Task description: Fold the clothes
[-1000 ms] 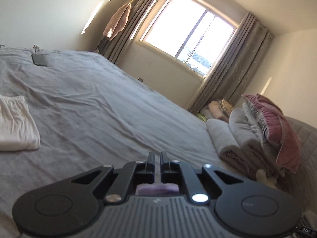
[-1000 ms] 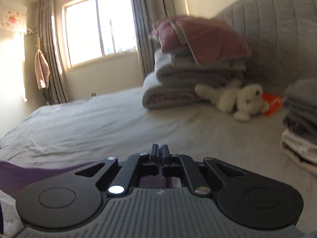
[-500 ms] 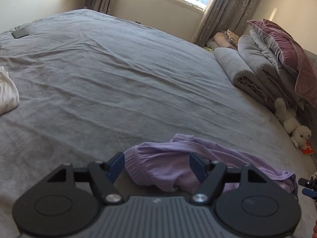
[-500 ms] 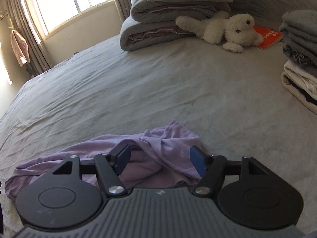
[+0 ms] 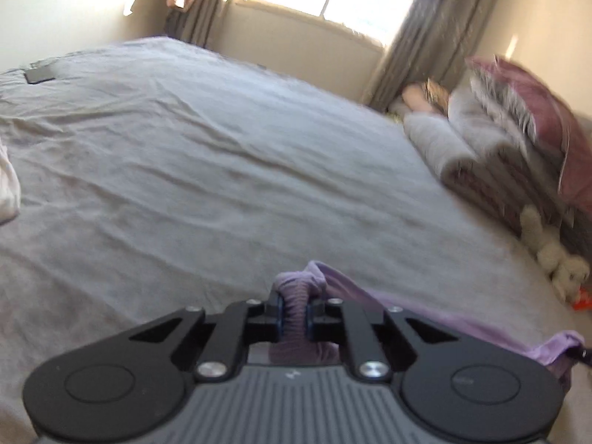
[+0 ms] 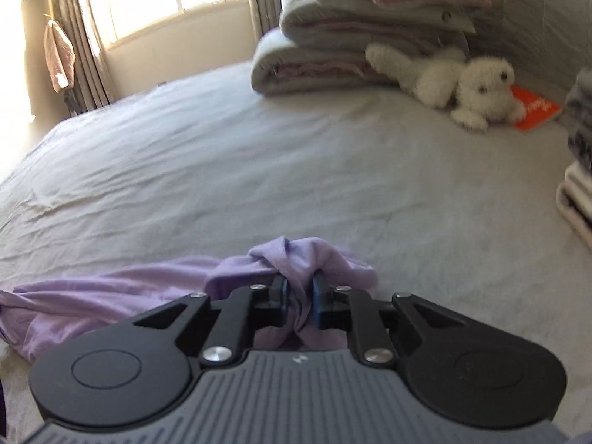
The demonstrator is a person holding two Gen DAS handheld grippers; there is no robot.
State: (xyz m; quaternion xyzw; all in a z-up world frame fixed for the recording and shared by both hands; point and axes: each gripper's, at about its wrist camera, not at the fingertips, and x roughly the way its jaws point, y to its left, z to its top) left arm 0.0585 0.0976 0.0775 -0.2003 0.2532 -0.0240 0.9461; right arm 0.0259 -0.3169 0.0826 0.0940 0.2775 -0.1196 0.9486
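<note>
A lilac garment (image 5: 436, 314) lies crumpled on the grey bed (image 5: 222, 170). My left gripper (image 5: 295, 309) is shut on a bunched, ribbed end of it, which sticks up between the blue pads. In the right wrist view the same lilac garment (image 6: 111, 296) trails off to the left, and my right gripper (image 6: 299, 292) is shut on a gathered fold at its other end. Both frames are motion-blurred.
Rolled grey bedding with a pink pillow (image 6: 351, 26) is stacked at the headboard, a white plush toy (image 6: 466, 85) and an orange booklet (image 6: 532, 109) beside it. Folded clothes (image 6: 577, 170) pile up at the right. A pale garment (image 5: 9, 185) and a dark device (image 5: 39, 74) lie far left.
A second ago both grippers were shut and lifted; half a second ago they stood open over the lilac garment. Now each has shut on an end of it.
</note>
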